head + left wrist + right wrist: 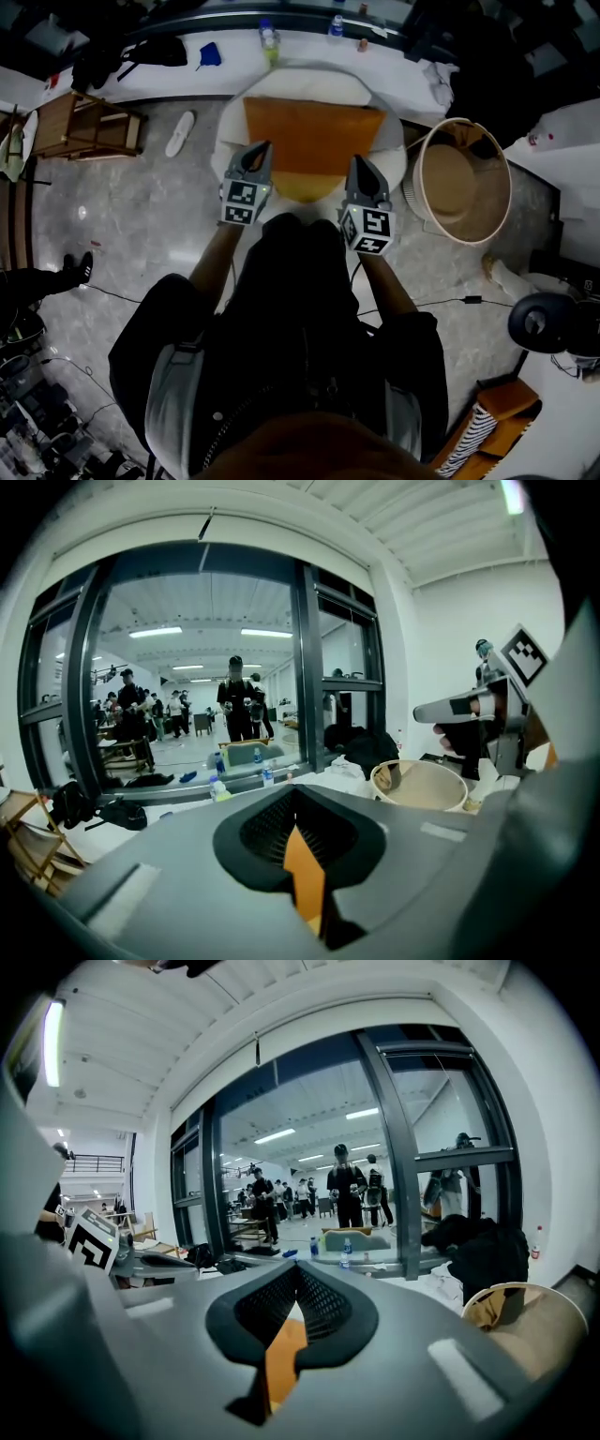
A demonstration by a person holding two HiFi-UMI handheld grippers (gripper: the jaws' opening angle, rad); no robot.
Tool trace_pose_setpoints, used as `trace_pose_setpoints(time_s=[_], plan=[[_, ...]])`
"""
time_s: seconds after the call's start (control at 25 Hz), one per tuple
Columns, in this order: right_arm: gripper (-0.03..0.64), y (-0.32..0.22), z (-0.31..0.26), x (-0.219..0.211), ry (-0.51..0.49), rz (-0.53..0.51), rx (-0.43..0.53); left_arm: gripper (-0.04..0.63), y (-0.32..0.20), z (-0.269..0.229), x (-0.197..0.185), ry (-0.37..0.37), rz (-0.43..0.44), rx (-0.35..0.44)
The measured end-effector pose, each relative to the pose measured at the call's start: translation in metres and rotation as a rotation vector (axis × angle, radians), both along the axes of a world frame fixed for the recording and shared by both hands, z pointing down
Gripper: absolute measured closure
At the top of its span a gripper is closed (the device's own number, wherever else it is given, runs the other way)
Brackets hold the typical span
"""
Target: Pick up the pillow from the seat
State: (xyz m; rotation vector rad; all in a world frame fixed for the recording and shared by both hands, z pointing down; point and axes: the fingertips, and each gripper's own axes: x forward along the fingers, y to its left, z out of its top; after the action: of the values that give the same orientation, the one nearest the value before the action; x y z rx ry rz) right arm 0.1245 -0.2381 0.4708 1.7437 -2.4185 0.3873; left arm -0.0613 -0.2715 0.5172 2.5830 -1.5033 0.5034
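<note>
Crosswise, the orange pillow (314, 139) lies flat, long axis left-right.

Basket (413, 195): round, pale, on the floor at right.
Wooden rack (89, 122): at left.
White slipper (180, 133): on the floor near the rack.
Bottles (270, 39): upright on the white ledge (169, 80).
Black bag (155, 49): on the ledge.

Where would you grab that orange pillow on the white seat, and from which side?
Probably its near edge, one gripper near each front corner, from the person's side. The orange pillow lies flat and wide on the white seat, that edge facing the left gripper and right gripper, both shut.
</note>
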Motion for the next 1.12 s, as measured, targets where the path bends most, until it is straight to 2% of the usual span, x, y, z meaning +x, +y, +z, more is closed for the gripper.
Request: trace_pose_setpoints(time_s=[0.68, 0.88, 1.12], plan=[[0.614, -0.058, 0.167, 0.015, 0.018, 0.003, 0.018, 0.584, -0.056, 0.168, -0.022, 0.002, -0.064, 0.015], [0.614, -0.073, 0.211, 0.031, 0.031, 0.019, 0.069, 0.584, -0.070, 0.223, -0.028, 0.018, -0.072, 0.024], [0.615, -0.086, 0.286, 0.056, 0.056, 0.038, 0.076, 0.584, -0.078, 0.290, -0.029, 0.025, -0.083, 0.052]])
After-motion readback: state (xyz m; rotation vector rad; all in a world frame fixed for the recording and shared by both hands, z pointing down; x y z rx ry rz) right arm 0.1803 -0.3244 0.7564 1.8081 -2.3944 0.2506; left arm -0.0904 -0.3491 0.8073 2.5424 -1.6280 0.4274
